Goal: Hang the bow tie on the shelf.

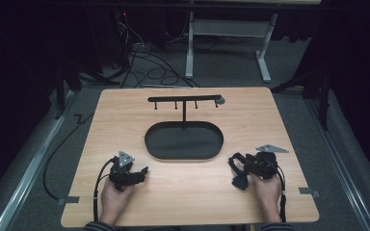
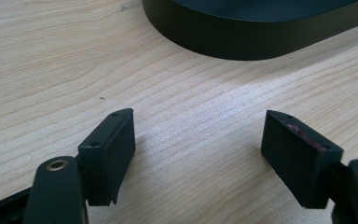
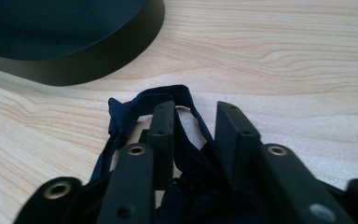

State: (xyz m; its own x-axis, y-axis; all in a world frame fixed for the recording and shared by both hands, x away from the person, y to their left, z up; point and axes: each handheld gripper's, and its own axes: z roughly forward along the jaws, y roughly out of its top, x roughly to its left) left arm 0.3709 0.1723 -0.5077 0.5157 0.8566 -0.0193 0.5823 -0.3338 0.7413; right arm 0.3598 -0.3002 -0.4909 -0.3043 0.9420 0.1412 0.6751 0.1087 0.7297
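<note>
Left tongs (image 2: 198,149) gape over bare table (image 2: 51,70); right tongs (image 3: 193,140) seemingly pinch dark strap (image 3: 121,114).

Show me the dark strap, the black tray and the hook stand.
dark strap (image 3: 142,103): right gripper view, its looped end.
black tray (image 1: 183,156): high view, near rim.
hook stand (image 1: 184,98): high view, middle of the top bar.

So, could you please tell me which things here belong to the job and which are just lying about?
In the job:
right gripper
dark cloth strap
hook stand
its black oval tray

Lying about:
left gripper, open, nothing held
floor cables
</note>
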